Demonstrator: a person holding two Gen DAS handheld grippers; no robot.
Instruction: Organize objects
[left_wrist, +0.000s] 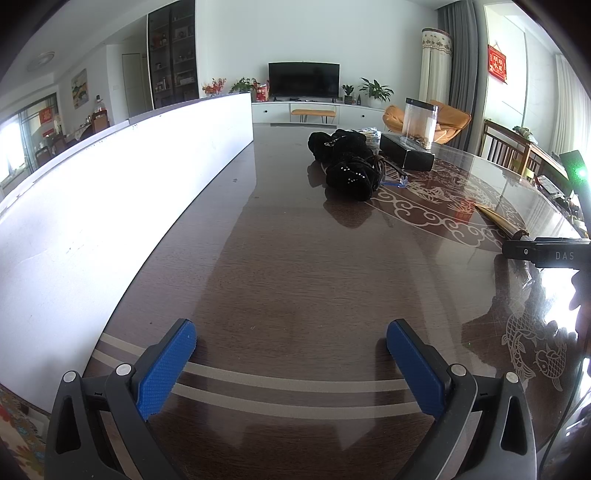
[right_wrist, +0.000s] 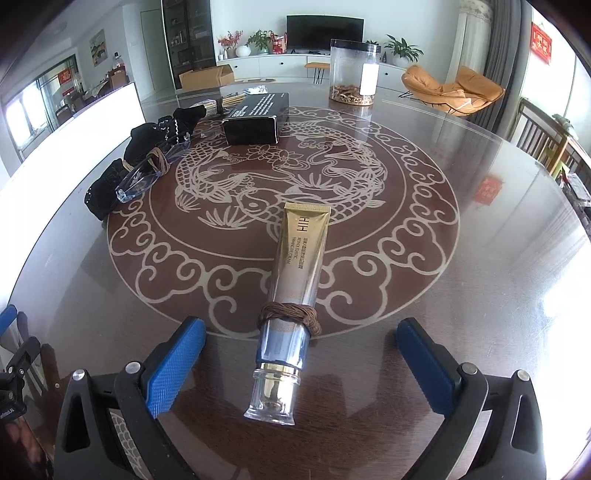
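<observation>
Between the spread fingers (right_wrist: 173, 373) lies a gold tube (right_wrist: 295, 266), brown-banded.

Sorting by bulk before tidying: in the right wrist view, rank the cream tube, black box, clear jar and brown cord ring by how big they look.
1. cream tube, though it lies nearest the camera
2. black box and clear jar: too alike to rank
3. brown cord ring
</observation>
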